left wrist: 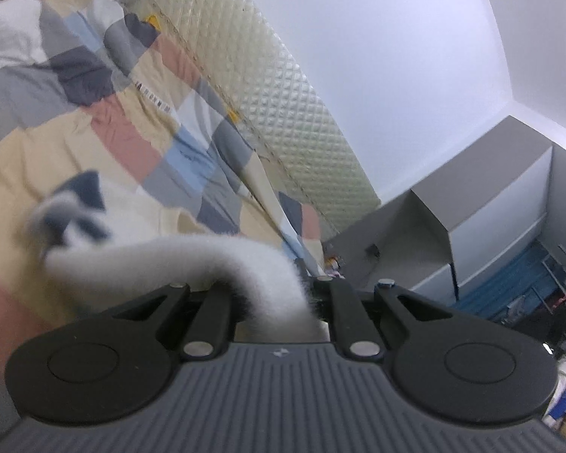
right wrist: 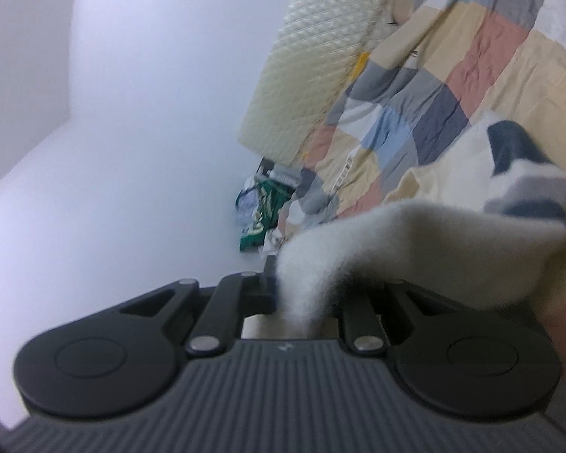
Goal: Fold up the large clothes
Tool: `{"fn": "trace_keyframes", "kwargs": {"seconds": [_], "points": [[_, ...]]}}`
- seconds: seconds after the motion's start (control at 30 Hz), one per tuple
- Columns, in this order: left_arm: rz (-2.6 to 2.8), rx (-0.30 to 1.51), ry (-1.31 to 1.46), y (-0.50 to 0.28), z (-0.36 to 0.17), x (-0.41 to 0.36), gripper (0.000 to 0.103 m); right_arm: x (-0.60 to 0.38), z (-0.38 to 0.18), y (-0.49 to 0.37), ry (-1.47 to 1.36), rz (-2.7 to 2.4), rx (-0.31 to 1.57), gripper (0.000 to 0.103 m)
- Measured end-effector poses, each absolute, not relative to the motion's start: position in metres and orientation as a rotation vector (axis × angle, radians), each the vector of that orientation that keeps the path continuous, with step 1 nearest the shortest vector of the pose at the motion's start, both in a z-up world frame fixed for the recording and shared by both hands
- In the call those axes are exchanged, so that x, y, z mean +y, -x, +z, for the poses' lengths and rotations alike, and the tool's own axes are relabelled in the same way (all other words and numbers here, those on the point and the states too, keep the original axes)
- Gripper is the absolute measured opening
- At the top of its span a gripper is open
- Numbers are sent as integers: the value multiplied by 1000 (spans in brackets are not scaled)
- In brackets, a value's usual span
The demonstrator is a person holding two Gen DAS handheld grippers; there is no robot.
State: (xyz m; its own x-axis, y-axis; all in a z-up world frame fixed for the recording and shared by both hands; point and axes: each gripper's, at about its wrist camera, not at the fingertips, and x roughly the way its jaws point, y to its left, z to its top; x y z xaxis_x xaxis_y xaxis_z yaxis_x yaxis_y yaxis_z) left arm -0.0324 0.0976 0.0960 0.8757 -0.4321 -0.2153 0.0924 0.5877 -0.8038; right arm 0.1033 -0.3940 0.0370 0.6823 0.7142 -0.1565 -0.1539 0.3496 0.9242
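Your left gripper (left wrist: 279, 302) and right gripper (right wrist: 302, 298): each clamped on the fuzzy white garment (left wrist: 177, 260), lifted above the checked bedspread (left wrist: 105, 132), beside the quilted mattress (left wrist: 283, 87).

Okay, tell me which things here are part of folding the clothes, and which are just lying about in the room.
Part of the job:
- fuzzy white garment with dark stripes
- left gripper, shut on it
- right gripper, shut on it
- patchwork bedspread underneath

Just lying about:
- quilted mattress against the wall
- green packet
- grey shelving
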Motion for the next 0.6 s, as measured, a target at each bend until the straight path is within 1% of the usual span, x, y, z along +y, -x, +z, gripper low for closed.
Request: {"fn": "trace_keyframes", "kwargs": {"seconds": [0.07,0.13,0.23,0.33,0.43,0.6], "points": [[-282,404,882,-8,94,100,13,-388,35,-138,-1071,574,610,17],[-252,423,971,-48,85,103,13,-382,35,-166,-1024,544,586,17],[-179,404,889,-106,82,102,13,-368,26,-209,-985,498,569,17],[-161,415,870,-152,62,106,13,-359,8,-246,-985,459,571,17],[-160,396,809,-190,31,109,13,-353,-20,-279,-990,431,599,17],[-163,448,834,-247,-33,125,13,-350,-73,-323,-1001,399,667,17]]}}
